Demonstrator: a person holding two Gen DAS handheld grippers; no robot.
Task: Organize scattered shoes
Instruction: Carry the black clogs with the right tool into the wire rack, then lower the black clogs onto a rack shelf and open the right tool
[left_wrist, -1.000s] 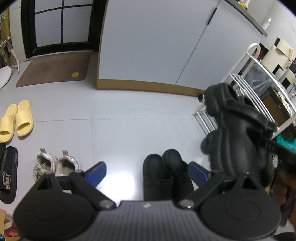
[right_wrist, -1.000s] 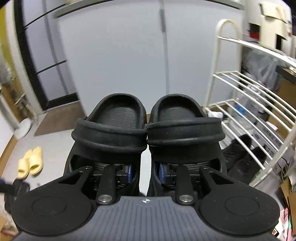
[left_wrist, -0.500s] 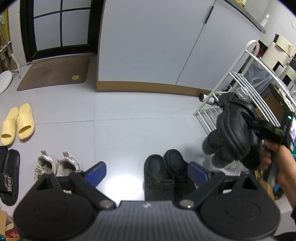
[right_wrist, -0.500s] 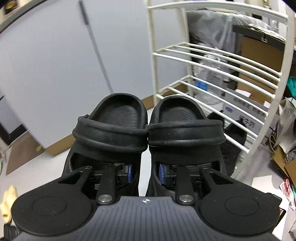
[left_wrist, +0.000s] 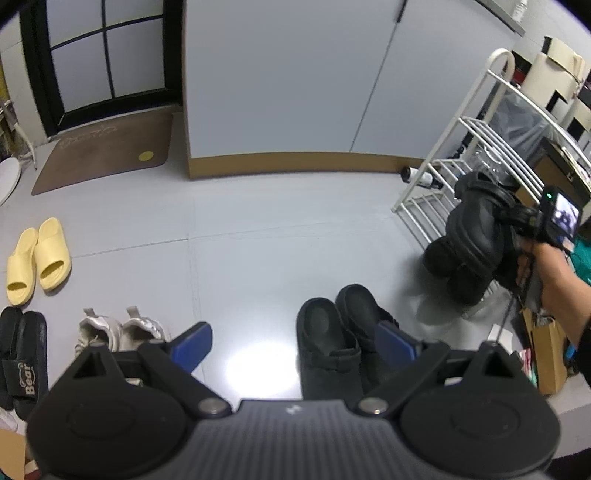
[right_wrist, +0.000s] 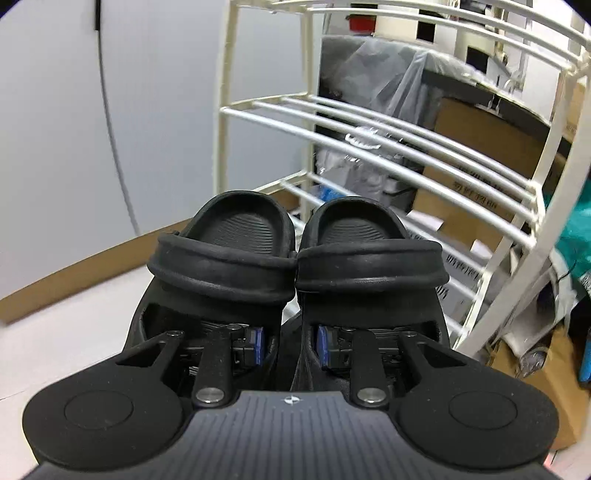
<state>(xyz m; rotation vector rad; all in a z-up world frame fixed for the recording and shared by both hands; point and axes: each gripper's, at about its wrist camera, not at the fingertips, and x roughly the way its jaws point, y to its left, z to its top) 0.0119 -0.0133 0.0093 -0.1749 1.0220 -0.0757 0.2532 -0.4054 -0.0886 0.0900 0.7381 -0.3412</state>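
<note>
We hold a pair of black clogs (right_wrist: 295, 258) before the white wire shoe rack (right_wrist: 406, 155), the right tool (right_wrist: 290, 345) pinching their touching inner walls together. Our left tool (left_wrist: 295, 341) hangs spread wide and empty above the floor (left_wrist: 258, 240), where black mules (left_wrist: 343, 336) lie between its blue fingers (left_wrist: 194, 345).

The black slide sandal (left_wrist: 23, 360) at the left edge reads "Bear".
</note>
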